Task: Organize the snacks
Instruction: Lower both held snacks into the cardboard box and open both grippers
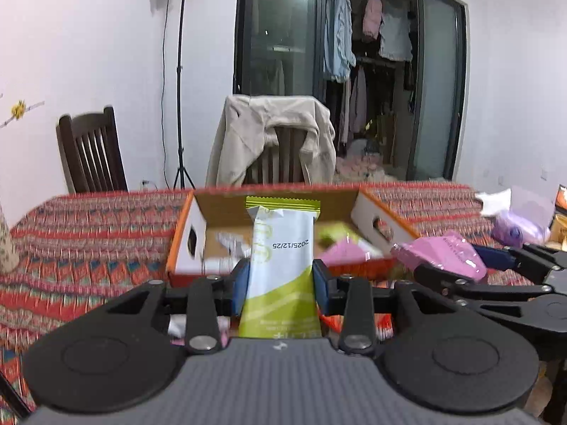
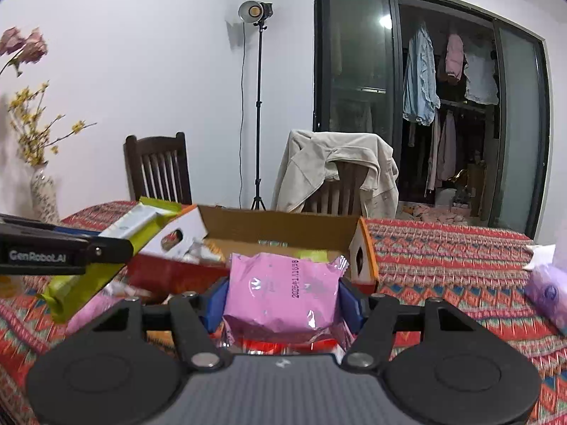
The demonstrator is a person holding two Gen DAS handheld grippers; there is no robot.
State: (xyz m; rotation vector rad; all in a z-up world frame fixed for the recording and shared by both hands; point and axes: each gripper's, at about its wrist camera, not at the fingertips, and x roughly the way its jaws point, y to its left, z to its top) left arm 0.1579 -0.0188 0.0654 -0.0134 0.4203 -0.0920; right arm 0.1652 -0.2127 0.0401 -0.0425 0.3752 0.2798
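Observation:
A green and white snack packet (image 1: 280,248) stands upright between the blue pads of my left gripper (image 1: 280,274), which is shut on its lower half. In the right wrist view the same packet (image 2: 134,223) tilts out of that gripper (image 2: 106,244) at the left. My right gripper (image 2: 283,301) is shut on a pink snack packet (image 2: 283,290), and the left wrist view shows that pink packet (image 1: 443,255) at the right. Both packets hang just in front of an open cardboard box (image 2: 276,223) with orange edges. The box (image 1: 187,226) holds several loose snacks.
A red patterned cloth (image 1: 88,233) covers the table. Behind it stand a dark wooden chair (image 1: 92,152), a chair draped with a beige jacket (image 1: 273,134) and a light stand (image 1: 180,88). A vase of flowers (image 2: 44,198) is at the left, a purple tissue pack (image 2: 545,297) at the right.

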